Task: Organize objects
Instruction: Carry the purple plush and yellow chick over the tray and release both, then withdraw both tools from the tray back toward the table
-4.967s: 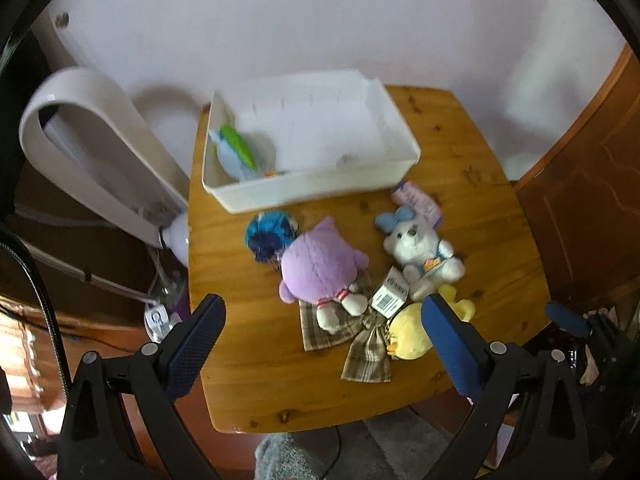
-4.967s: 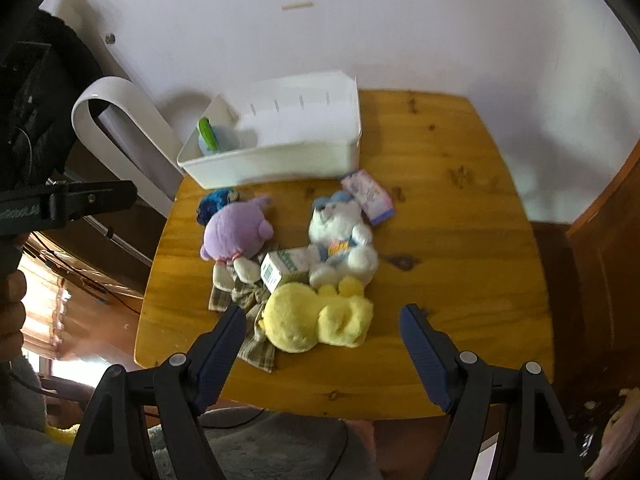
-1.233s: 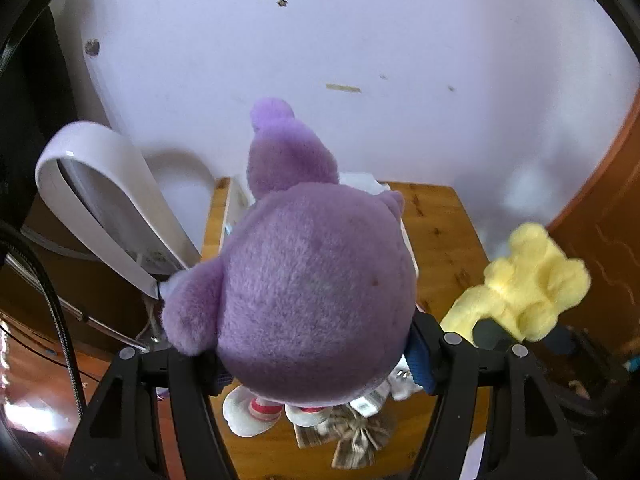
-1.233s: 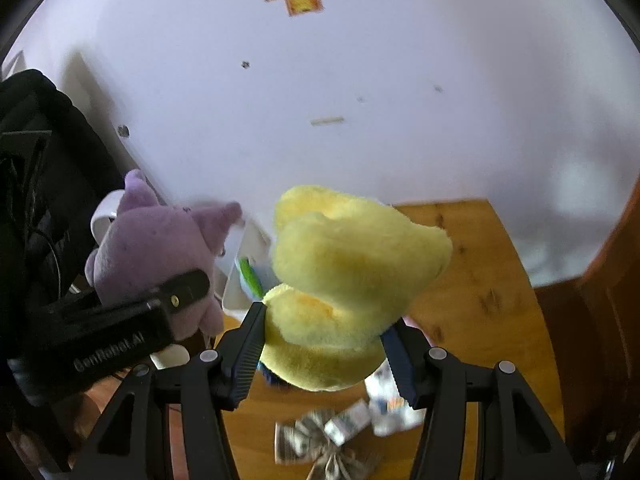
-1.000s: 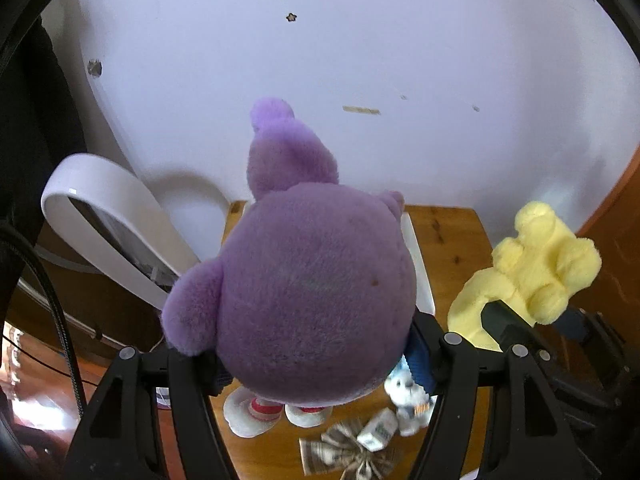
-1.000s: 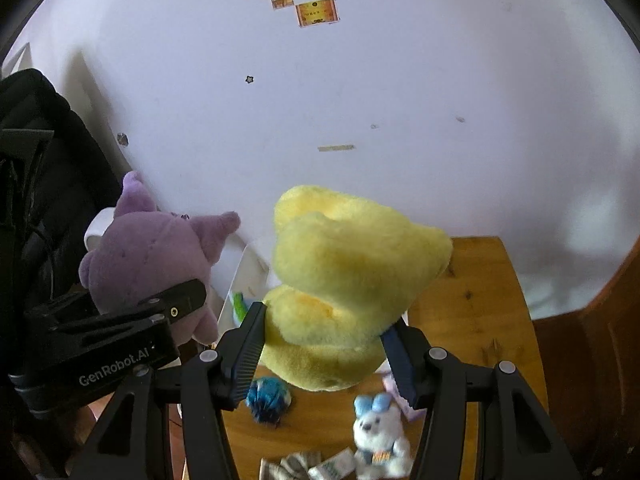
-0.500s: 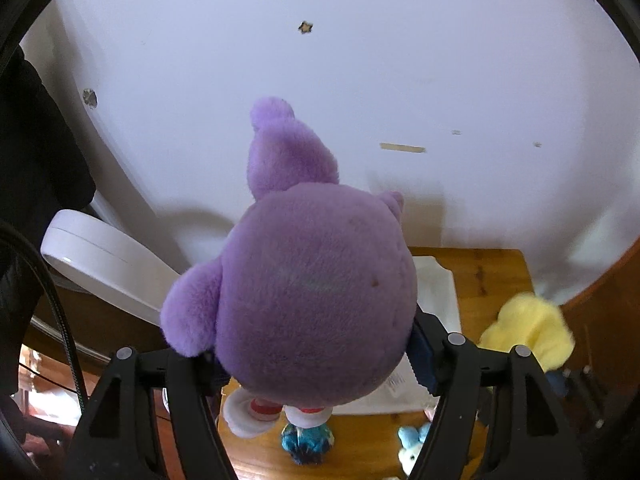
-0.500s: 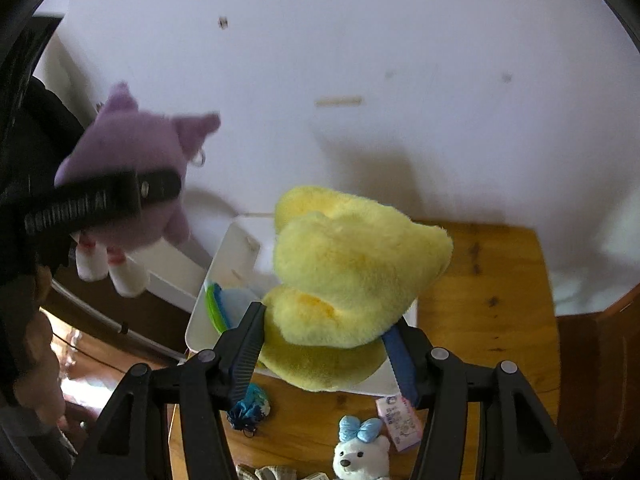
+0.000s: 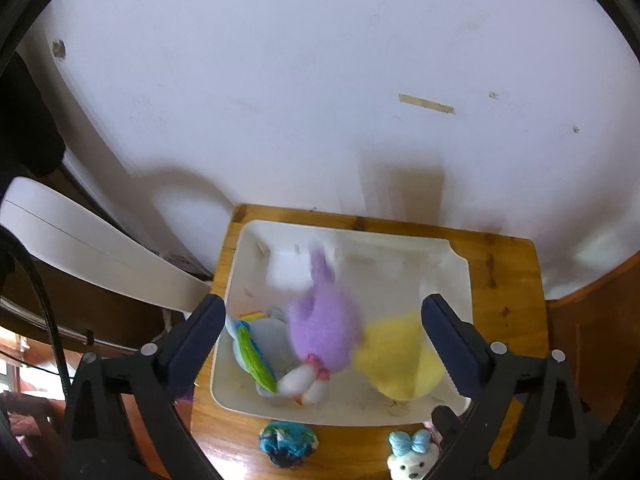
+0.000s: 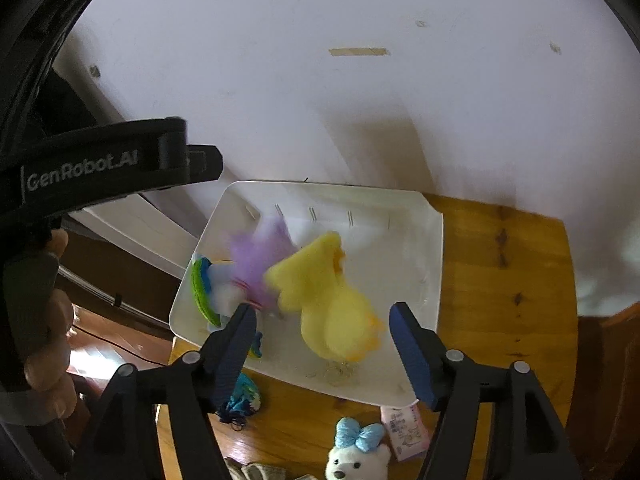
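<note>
Purple and yellow plush blur together inside the white bin (image 9: 456,264): the purple toy (image 9: 324,330) sits toward its left half beside a green-and-blue toy (image 9: 252,354), and the yellow toy (image 9: 396,354) lies just to its right, both smeared as if dropping or only just landed. Neither is gripped. The left tongs (image 9: 324,328) are opening wide above the purple toy with nothing pressed between their pads; the right tongs (image 10: 320,340) are also opening, the yellow toy (image 10: 332,304) below them but free of the pads.

To finish this release well, I would let both pairs spread fully before lifting, so no fur snags on a pad and drags a toy back over the rim. Lift straight up rather than sideways — the 2 tools hang close together over 1 bin and could knock each other.

On the wooden worktop (image 10: 500,280) near the bin's front edge wait a blue tangled ball (image 9: 286,442), a white bear with a blue bow (image 10: 356,456) and a pink packet (image 10: 404,424). These look like the next pickups.
</note>
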{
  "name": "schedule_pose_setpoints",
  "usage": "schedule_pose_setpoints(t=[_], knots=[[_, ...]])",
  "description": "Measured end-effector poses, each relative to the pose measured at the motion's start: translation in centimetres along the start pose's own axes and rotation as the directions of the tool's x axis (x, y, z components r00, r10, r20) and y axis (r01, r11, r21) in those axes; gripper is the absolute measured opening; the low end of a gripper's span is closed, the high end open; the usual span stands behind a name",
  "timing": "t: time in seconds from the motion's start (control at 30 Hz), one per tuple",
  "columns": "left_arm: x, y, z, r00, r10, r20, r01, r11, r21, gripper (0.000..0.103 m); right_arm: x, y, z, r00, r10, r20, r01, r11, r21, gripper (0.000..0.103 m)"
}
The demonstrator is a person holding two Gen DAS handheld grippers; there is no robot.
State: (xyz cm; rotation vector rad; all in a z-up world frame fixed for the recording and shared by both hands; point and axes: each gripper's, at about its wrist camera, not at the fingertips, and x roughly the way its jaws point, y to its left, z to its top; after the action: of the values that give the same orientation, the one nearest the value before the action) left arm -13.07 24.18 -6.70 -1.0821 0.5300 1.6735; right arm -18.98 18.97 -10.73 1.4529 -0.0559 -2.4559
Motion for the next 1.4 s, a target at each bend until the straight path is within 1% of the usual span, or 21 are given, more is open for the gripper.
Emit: schedule_pose_setpoints(t=[0.1, 0.17, 0.3, 0.47, 0.67, 0.97, 1.2, 1.4], knots=[[-0.5, -0.3, 0.0, 1.0, 0.008, 0.012, -0.008, 1.0, 0.023, 0.1, -0.4, 0.2, -0.3, 1.0, 0.008, -0.005, -0.008, 1.0, -0.001, 0.071], [-0.3, -0.4, 0.1, 1.0, 0.006, 0.016, -0.007, 0.999, 0.038, 0.1, 0.2, 0.0, 0.5, 1.0, 0.005, -0.01, -0.005, 1.0, -0.001, 0.071], [-0.7, -0.9, -0.2, 1.0, 0.003, 0.03, -0.005, 0.997, 0.078, 0.1, 0.1, 0.0, 0.5, 1.0, -0.006, -0.006, 0.006, 1.0, -0.008, 0.071], [-1.4, -1.2, -0.7, 0.999, -0.004, 0.04, -0.001, 0.994, 0.106, 0.1, -0.3, -0.2, 0.0, 1.0, 0.002, 0.0, -0.002, 1.0, -0.006, 0.071], [-2.8, -1.3, -1.4, 0.998, -0.008, 0.064, -0.001, 0.99, 0.14, 0.1, -1.1, -0.1, -0.7, 1.0, -0.008, 0.004, 0.008, 1.0, -0.005, 0.071], [-6.1, -1.3, -2.6, 0.993, -0.055, 0.107, 0.033, 0.979, 0.199, 0.1, -4.3, 0.6, -2.1, 0.998, -0.033, 0.052, 0.033, 0.999, 0.01, 0.071], [-9.0, -0.6, -4.1, 0.985, -0.104, 0.14, 0.068, 0.968, 0.241, 0.1, -6.9, 1.3, -3.6, 0.995, -0.045, 0.09, 0.041, 0.998, 0.046, 0.071], [-11.2, 0.2, -5.6, 0.976, -0.149, 0.16, 0.1, 0.955, 0.278, 0.1, -9.4, 2.3, -5.5, 0.99, -0.065, 0.123, 0.058, 0.997, 0.06, 0.071]])
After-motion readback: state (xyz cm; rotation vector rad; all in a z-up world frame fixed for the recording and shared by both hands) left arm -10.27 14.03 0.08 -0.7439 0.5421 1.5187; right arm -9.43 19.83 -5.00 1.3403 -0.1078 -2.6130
